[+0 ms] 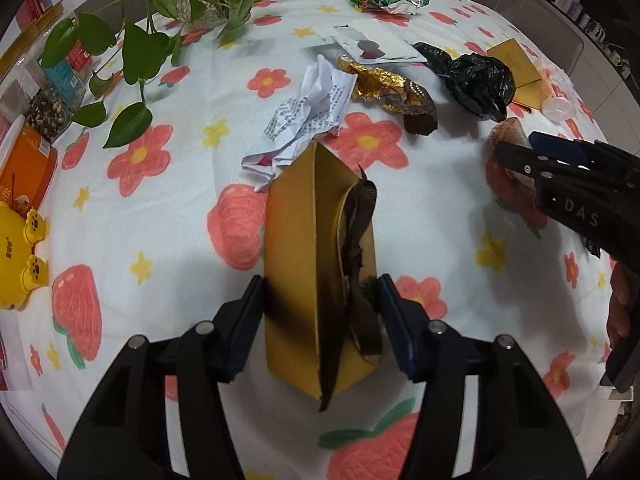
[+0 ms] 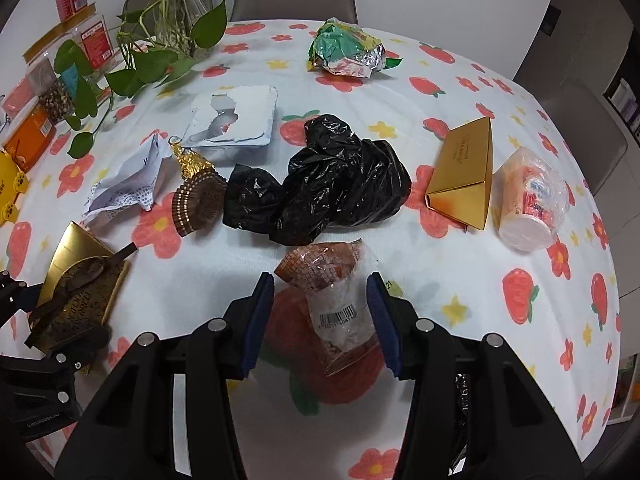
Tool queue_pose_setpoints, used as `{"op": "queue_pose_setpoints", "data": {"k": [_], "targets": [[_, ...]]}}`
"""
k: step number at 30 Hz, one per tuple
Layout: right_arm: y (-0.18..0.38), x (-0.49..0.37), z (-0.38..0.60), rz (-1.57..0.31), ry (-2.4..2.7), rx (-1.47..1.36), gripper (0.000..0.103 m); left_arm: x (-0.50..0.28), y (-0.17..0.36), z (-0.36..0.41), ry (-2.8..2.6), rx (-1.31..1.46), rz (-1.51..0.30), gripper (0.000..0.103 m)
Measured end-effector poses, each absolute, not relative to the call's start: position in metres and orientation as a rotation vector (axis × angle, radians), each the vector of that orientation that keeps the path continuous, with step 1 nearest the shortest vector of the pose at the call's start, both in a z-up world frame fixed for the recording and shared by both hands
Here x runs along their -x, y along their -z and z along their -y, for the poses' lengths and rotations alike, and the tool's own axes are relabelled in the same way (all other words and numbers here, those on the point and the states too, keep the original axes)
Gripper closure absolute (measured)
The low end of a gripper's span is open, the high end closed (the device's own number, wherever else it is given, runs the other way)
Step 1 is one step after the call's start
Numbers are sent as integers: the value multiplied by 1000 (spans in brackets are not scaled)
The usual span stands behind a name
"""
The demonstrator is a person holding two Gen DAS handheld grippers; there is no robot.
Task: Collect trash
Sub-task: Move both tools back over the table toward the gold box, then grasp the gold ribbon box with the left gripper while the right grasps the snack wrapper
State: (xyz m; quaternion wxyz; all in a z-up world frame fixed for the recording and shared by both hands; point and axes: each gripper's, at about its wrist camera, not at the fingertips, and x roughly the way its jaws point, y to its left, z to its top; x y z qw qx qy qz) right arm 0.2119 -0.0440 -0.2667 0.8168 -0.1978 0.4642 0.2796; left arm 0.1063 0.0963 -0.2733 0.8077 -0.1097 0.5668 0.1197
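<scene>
1. The left gripper [image 1: 320, 312] straddles a gold box [image 1: 308, 264] topped with brown ribbon at the counter's [image 1: 168, 216] six o'clock edge, pads at its sides; whether they press cannot be told.
2. The right gripper [image 2: 320, 316] stands spread around a clear orange wrapper [image 2: 332, 300].
3. A black bag [image 2: 332, 184] lies at twelve o'clock beyond it.

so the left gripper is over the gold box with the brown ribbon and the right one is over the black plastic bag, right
Not quite. The left gripper does straddle the gold box with the brown ribbon, but the right gripper is over the clear snack wrapper with a barcode, not the black plastic bag, which lies farther out on the table. The right wrist view shows it.
</scene>
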Motion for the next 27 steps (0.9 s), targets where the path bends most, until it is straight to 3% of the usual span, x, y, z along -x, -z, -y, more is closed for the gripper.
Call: {"op": "queue_pose_setpoints", "data": {"k": [2, 6, 18, 27], "targets": [[266, -211, 45, -983, -599, 416, 68, -106, 273, -98, -254, 246, -1210, 46], [258, -204, 48, -969, -613, 396, 85, -103, 266, -99, -252, 250, -1190, 47], [212, -159, 91, -919, -599, 261, 87, -96, 221, -68, -166, 126, -1090, 47], [182, -109, 217, -894, -373, 81, 87, -100, 191, 36, 93, -21, -1039, 47]]}}
